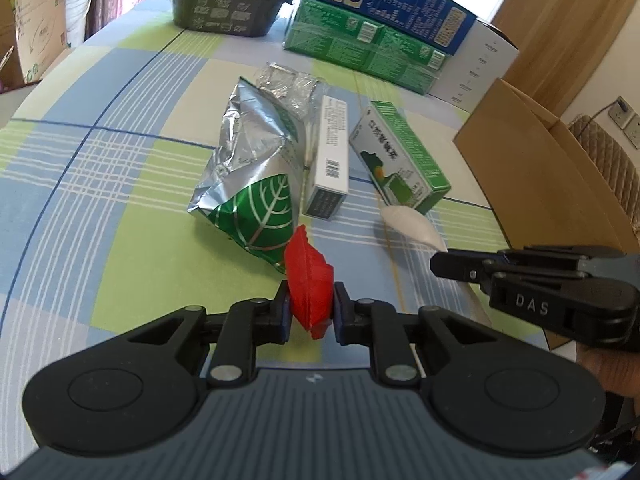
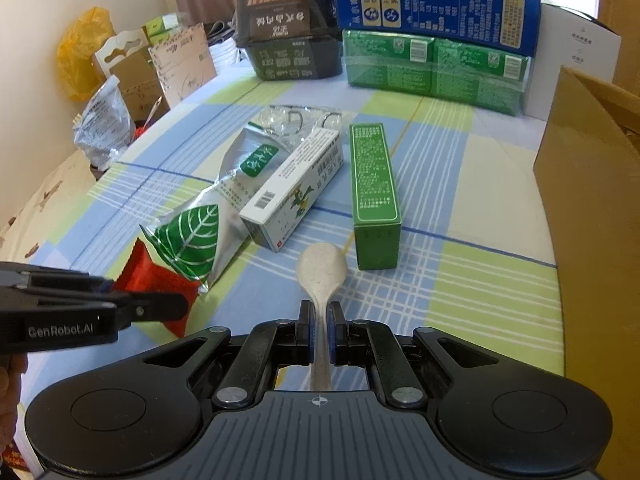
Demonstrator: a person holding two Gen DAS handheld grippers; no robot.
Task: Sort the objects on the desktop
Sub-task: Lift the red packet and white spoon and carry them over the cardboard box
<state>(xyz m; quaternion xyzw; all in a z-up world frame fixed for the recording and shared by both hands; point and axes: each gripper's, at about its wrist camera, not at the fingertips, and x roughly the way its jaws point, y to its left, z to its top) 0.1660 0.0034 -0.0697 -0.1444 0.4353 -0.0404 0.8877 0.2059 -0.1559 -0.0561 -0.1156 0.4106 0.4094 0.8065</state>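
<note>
My left gripper [image 1: 311, 309] is shut on a small red packet [image 1: 308, 282], which stands on edge between the pads just above the checked tablecloth. My right gripper [image 2: 320, 332] is shut on the handle of a pale speckled spoon [image 2: 322, 270], bowl pointing away. In the right wrist view the left gripper [image 2: 132, 300] shows at the left with the red packet [image 2: 154, 280]. The right gripper's side [image 1: 472, 266] shows at the right of the left wrist view. A silver bag with a green leaf [image 1: 248, 176], a white box [image 1: 330, 156] and a green box [image 1: 400, 156] lie on the cloth.
A brown cardboard box [image 2: 592, 216] stands at the right edge of the table. Stacked blue and green cartons [image 2: 436, 36] and a dark tub [image 2: 288, 36] line the back. Crumpled clear plastic [image 1: 288, 84] lies behind the silver bag. Bags and cardboard [image 2: 104, 92] crowd the left side.
</note>
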